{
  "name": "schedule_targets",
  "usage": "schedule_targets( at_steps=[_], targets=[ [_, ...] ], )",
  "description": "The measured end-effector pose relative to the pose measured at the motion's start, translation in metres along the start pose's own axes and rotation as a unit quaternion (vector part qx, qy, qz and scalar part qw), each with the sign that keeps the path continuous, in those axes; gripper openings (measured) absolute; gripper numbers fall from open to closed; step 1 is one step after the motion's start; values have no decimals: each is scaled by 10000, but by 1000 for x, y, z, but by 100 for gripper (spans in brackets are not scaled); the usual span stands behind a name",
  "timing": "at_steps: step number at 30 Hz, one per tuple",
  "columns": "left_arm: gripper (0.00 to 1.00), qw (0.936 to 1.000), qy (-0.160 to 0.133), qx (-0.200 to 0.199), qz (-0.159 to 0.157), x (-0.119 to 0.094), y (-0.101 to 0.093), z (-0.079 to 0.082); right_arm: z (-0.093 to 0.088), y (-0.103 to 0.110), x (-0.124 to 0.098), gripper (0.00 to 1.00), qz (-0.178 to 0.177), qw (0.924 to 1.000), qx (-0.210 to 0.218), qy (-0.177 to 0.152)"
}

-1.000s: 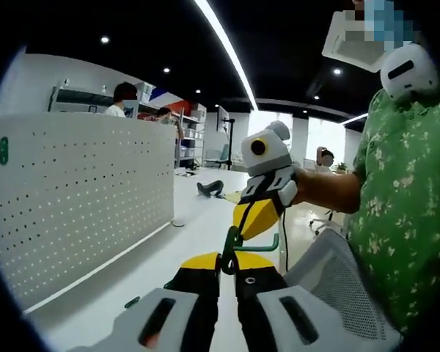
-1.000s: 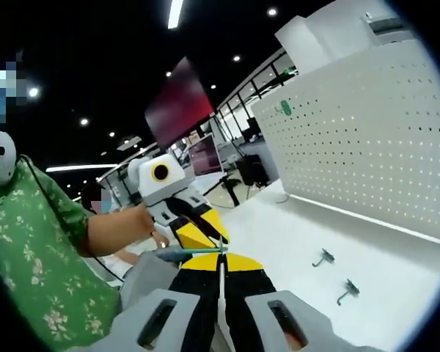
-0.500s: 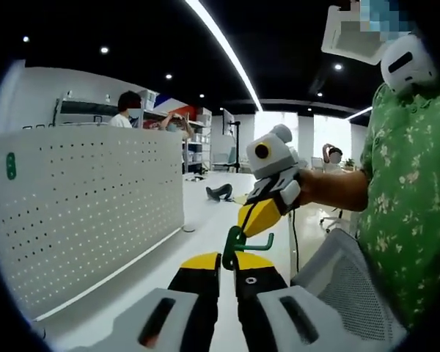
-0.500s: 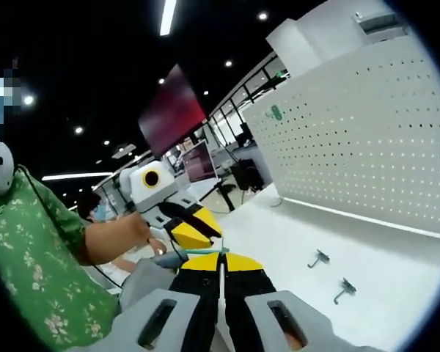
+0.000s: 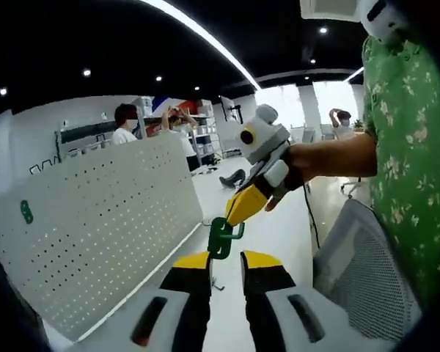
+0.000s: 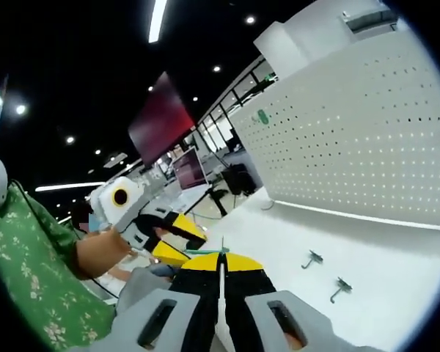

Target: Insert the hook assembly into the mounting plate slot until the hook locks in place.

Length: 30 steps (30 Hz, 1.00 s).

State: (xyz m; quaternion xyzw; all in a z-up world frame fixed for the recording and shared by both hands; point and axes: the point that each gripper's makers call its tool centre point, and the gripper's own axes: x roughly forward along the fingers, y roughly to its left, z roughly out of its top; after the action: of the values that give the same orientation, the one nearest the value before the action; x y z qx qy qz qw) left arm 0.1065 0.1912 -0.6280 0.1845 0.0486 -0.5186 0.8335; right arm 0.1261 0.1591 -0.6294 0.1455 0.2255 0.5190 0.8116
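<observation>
Pegboard: white perforated mounting plate (image 5: 95, 235) stands upright on the white table (image 5: 279, 235), filling the left of the left gripper view; in the right gripper view it rises on the right side, with a small green tag near its upper left part.
Green tag: a small green marker (image 5: 27, 213) sits on the plate's face toward its left edge.
Left gripper: left gripper (image 5: 224, 257), seen from behind in its own view, has black jaws with yellow tips standing a little apart; whether they press on the hook cannot be told. In the right gripper view it comes in from the left, held by a hand (image 6: 95, 249).
Hook: green hook assembly (image 5: 221, 236) sits just above the gap between the left gripper's yellow tips, in the air and well apart from the plate.
Right gripper: right gripper (image 6: 221, 258) has its jaws pressed together, clenched on the thin green end of the hook; in the left gripper view its yellow tip meets the hook from above right.
Spare hooks: two small metal hooks (image 6: 312, 258) lie on the table near the foot of the plate.
Person: a green patterned sleeve (image 5: 418, 147) on the right.
Background: people (image 5: 125, 121) stand behind the plate.
</observation>
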Motion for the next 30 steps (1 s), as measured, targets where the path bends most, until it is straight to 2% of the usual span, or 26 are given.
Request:
schedule_targets(
  at_steps=[2, 5, 9, 13, 18, 30],
  targets=[
    [16, 9995, 107, 281, 135, 1, 0, -2, 0, -2, 1, 0, -49, 10000, 49, 5],
    [16, 9990, 72, 373, 236, 4, -1, 2, -1, -4, 3, 0, -82, 9999, 104, 17],
    [16, 9967, 104, 608, 532, 8, 6, 5, -2, -5, 6, 0, -120, 9998, 171, 43],
    [15, 9960, 93, 642, 617, 13, 7, 6, -1, -8, 7, 0, -184, 9995, 249, 32],
    [13, 9938, 232, 764, 770, 20, 11, 2, -1, -7, 10, 0, -196, 9994, 277, 45],
    [7, 9906, 461, 956, 864, 25, 14, -4, -2, -7, 12, 0, -208, 9992, 331, 46]
  ],
)
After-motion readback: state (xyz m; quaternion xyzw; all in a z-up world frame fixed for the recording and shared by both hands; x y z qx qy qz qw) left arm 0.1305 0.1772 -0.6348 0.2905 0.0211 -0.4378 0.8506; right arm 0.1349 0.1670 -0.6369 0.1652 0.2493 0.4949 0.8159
